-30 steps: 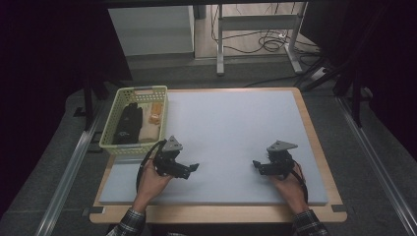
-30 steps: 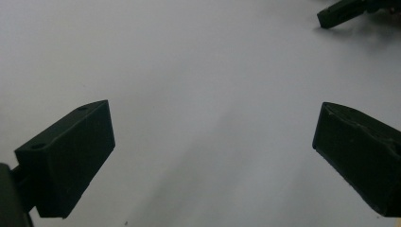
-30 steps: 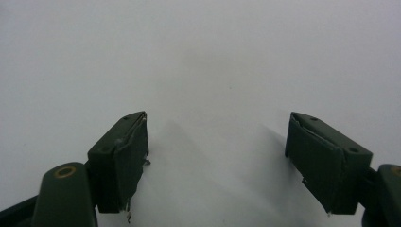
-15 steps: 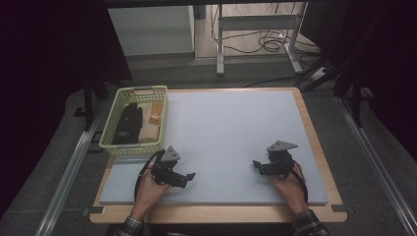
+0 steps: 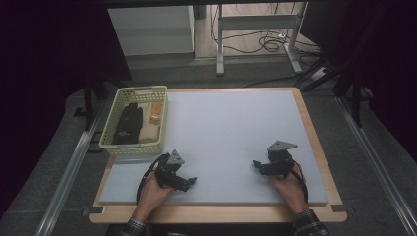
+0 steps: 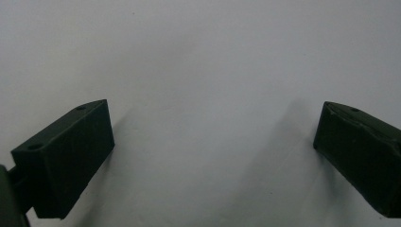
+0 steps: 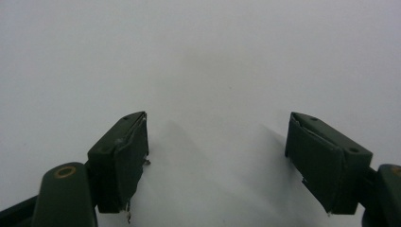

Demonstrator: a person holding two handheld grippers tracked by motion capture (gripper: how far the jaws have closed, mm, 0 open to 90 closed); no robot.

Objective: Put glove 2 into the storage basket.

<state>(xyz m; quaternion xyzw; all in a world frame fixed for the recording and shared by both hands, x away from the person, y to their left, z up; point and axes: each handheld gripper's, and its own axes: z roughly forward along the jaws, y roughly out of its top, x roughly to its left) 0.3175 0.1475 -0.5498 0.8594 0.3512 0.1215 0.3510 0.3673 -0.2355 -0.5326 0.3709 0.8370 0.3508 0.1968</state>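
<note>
1. Two or three things are sitting in the basket at far left, none taken out.
2. I am holding my left gripper near it, jaws apart, empty.
3. I am resting my right gripper on the mat, also gaping, empty.

Basket contents, a black item and pale and orange pieces, too small to identify. Forearms cut off at bottom edge. Surroundings beyond table lost in darkness.
</note>
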